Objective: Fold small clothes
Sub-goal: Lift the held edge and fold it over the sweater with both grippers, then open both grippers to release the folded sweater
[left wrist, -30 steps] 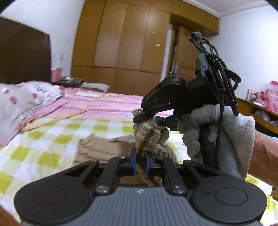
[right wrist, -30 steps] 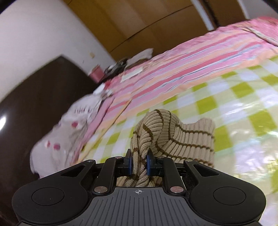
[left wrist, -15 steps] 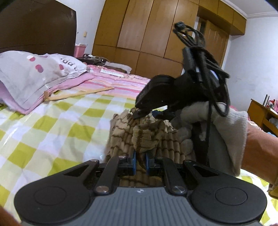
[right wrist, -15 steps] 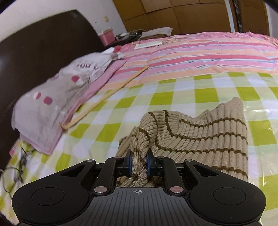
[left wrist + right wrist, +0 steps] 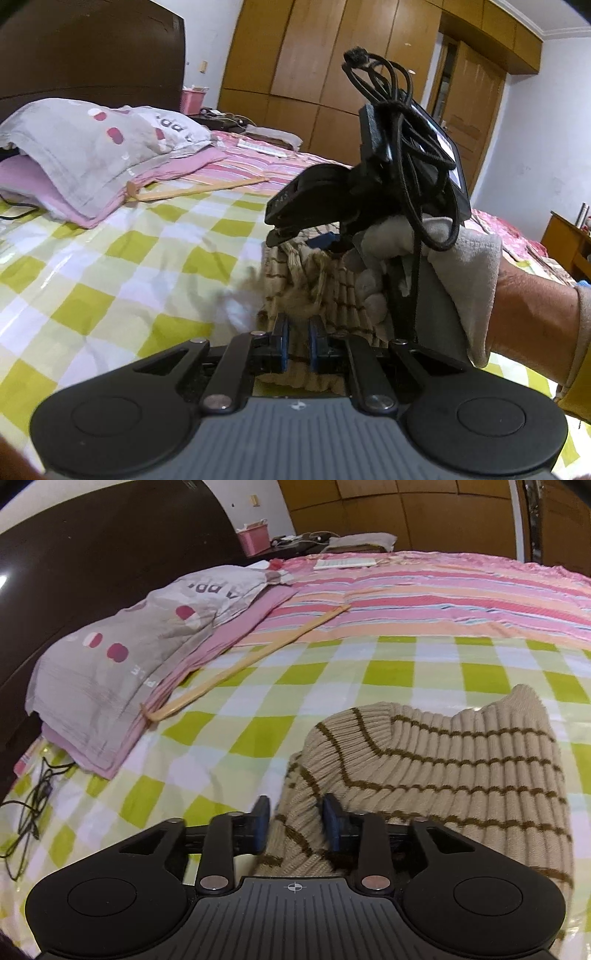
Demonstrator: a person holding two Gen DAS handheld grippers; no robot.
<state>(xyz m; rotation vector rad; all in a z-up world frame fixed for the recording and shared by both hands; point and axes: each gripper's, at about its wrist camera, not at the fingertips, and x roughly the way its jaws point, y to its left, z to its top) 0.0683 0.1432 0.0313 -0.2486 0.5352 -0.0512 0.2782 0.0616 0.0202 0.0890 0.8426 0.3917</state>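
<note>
Beige ribbed knit garment with thin brown stripes (image 5: 461,760), one only, lies bunched on the green-and-white checked bed (image 5: 258,686). Two tools meet over it. Left tool (image 5: 297,334) pinches a fold of the knit. Right tool (image 5: 295,821) is opening, fabric loose between its blue pads (image 5: 334,823). One grey spotted pillow (image 5: 122,657) lies beyond.
</note>
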